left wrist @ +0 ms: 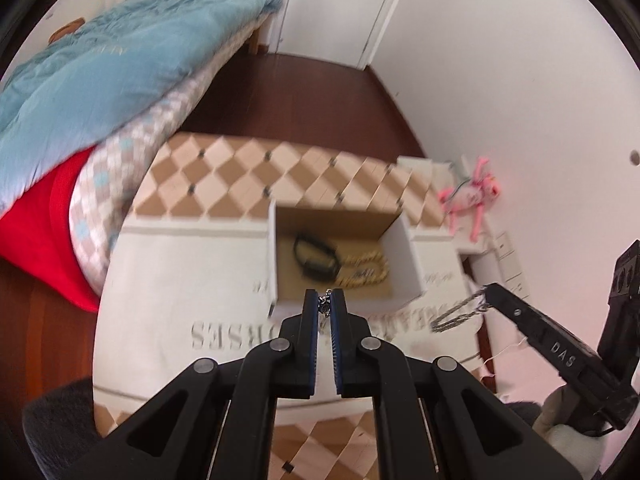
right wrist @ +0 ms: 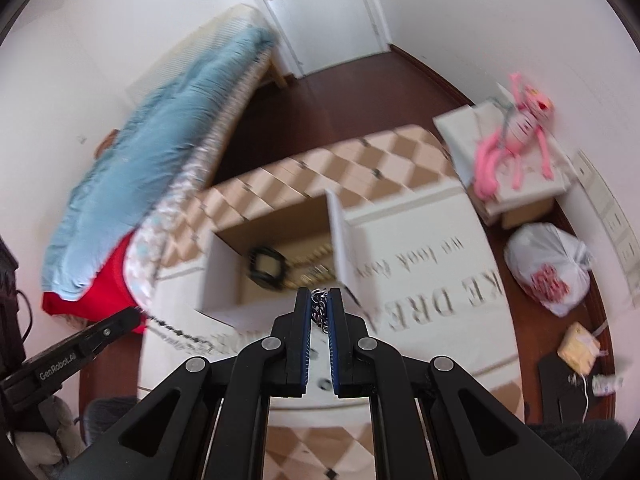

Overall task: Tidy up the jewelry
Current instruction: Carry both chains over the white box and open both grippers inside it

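A white open box (left wrist: 404, 252) with a brown inside stands on the table; it holds a black bracelet (left wrist: 314, 254) and a gold chain (left wrist: 366, 270). The box (right wrist: 222, 268) also shows in the right wrist view with the black bracelet (right wrist: 266, 266) inside. My left gripper (left wrist: 325, 300) is shut on one end of a silver chain (left wrist: 325, 307), just in front of the box. My right gripper (right wrist: 319, 300) is shut on the other end of the silver chain (right wrist: 319, 310). The chain (left wrist: 456, 314) hangs from the right gripper's tip (left wrist: 494, 292) in the left wrist view.
The table has a white printed cloth (left wrist: 180, 280) over a checkered one (left wrist: 256, 176). A bed with a blue quilt (left wrist: 112, 64) stands on the left. A pink plush toy (right wrist: 516, 128) lies on a white box on the right, by a plastic bag (right wrist: 548, 264).
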`<control>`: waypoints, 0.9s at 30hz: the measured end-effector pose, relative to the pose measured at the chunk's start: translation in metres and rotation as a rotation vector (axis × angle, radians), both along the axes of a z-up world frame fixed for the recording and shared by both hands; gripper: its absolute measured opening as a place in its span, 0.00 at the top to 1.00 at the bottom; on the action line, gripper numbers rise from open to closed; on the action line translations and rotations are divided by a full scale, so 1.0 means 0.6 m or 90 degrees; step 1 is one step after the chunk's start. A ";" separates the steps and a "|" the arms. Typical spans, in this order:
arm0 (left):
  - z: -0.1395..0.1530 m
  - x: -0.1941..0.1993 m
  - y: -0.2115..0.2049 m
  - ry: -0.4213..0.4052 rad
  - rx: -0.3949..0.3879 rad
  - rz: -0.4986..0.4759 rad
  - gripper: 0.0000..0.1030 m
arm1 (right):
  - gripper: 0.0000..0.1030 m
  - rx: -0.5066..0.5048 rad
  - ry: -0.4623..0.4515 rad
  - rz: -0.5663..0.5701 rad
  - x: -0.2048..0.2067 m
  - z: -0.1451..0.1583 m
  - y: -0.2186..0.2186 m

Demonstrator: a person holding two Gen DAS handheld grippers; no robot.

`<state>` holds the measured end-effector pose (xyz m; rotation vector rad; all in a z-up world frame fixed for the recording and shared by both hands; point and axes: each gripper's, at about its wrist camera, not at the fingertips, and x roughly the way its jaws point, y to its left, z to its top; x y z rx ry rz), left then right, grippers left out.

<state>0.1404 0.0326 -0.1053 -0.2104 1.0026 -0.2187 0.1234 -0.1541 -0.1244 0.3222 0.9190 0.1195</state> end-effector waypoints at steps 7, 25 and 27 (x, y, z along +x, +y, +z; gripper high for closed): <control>0.043 0.082 -0.014 -0.031 0.022 -0.020 0.97 | 0.92 -0.023 -0.016 0.056 0.082 0.047 0.042; -0.089 0.229 -0.003 0.121 0.044 -0.032 0.96 | 0.92 0.004 0.140 0.111 0.281 -0.070 0.075; -0.095 0.236 -0.001 0.141 0.046 -0.024 0.95 | 0.92 0.005 0.176 0.125 0.298 -0.094 0.078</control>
